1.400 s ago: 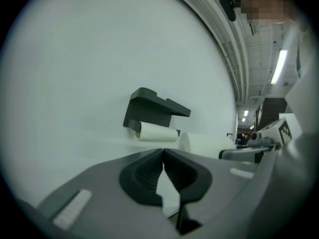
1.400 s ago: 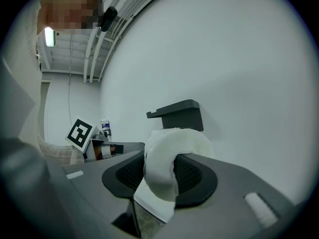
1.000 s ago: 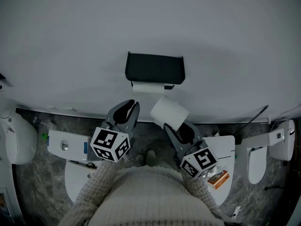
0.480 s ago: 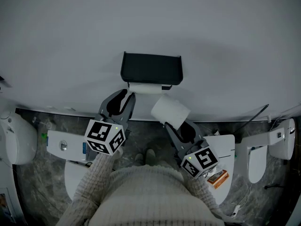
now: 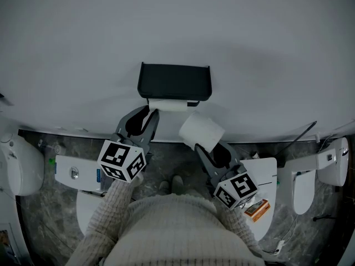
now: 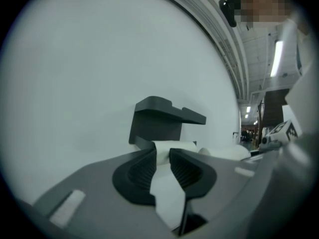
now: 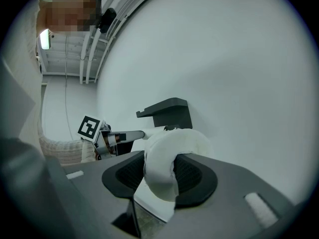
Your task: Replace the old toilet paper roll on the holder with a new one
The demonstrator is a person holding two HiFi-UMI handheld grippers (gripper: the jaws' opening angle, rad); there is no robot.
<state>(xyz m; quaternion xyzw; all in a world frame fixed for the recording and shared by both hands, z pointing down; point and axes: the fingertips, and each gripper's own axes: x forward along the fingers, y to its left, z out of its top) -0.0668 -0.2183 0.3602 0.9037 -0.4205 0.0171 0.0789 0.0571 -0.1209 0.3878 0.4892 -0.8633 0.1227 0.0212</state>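
My right gripper (image 7: 160, 171) is squeezing the new roll (image 5: 201, 129) by its soft side. The jaws are about half way shut and the paper is squashed between them. That soft grip is my first worry. If I tip or bump the roll, it could slide out and fall. It would drop onto the toilet (image 5: 75, 173) or the floor below me.

My left gripper (image 5: 150, 114) has its jaws close together with only a thin gap. Its tips are right at the left end of the old roll (image 5: 169, 105). I can't tell if they are pinching it. If I grab only loose paper and pull, I think the paper will tear or unroll. Then the old roll would not come off. My two grippers are also near each other, so the new roll could knock the old one or the holder (image 5: 174, 81).

The orange box (image 5: 257, 210) sits on the toilet to my right, and I can't see what is in it. Farther off, the dark holder is on the wall. It has the old roll in it, just under its top.
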